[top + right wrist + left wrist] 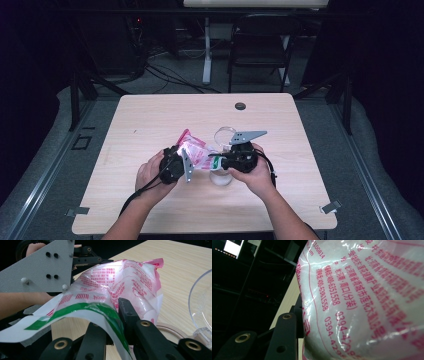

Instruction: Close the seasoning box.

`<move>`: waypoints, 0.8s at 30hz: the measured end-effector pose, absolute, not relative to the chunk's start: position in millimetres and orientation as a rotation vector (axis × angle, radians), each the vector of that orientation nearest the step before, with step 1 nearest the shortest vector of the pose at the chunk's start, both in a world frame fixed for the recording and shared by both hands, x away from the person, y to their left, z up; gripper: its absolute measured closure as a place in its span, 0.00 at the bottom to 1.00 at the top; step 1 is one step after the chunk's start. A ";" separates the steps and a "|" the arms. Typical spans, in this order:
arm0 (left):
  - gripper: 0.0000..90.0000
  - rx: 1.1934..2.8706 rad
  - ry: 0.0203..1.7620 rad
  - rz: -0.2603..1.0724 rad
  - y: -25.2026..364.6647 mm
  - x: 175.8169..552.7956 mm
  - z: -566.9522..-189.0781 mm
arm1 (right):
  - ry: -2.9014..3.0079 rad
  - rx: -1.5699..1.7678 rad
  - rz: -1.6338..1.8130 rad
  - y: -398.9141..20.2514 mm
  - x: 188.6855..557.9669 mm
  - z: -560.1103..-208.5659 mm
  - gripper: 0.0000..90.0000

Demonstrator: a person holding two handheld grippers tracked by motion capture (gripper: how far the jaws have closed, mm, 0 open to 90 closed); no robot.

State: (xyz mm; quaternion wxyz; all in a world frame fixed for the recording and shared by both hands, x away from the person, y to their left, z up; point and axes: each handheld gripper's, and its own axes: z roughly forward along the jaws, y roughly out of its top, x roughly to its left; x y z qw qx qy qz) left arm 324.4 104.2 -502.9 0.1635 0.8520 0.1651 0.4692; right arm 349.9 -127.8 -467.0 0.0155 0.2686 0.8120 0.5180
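A pink-and-white plastic bag (196, 150) of white powder, printed with red writing, hangs between both grippers above the middle of the table. My left gripper (184, 156) is shut on its bulging body; in the left gripper view the bag (362, 302) presses against one of the black fingers (283, 336) and hides the other. My right gripper (218, 161) is shut on the bag's flat white-and-green end, and the film (82, 310) drapes over and runs down between its jaws (112, 325). The left gripper's grey plate (42, 267) stands just behind the bag (120, 282).
A clear glass bowl (226, 135) stands on the wooden table (150, 115) just beyond the right gripper, its rim (200, 302) close to the bag. A clear round piece (220, 179) lies under the right hand. A black chair (260, 45) stands behind the table.
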 end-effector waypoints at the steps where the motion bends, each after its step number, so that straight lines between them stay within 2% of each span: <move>1: 0.69 2.432 0.469 1.341 104.3 324.7 -502.7 | 2.525 0.828 1.596 -127.9 349.3 -466.5 0.92; 12: 0.69 2.436 0.452 1.392 106.4 326.2 -498.5 | 2.515 0.807 1.564 -129.1 347.4 -463.1 0.92; 17: 0.69 2.432 0.451 1.414 106.9 326.1 -497.1 | 2.508 0.813 1.575 -130.0 347.4 -462.4 0.95; 20: 0.69 2.429 0.448 1.423 106.3 325.8 -496.6 | 2.510 0.809 1.578 -130.1 347.2 -462.5 1.00; 24: 0.69 2.424 0.445 1.434 106.1 325.6 -496.2 | 2.510 0.811 1.584 -130.5 347.3 -462.6 1.00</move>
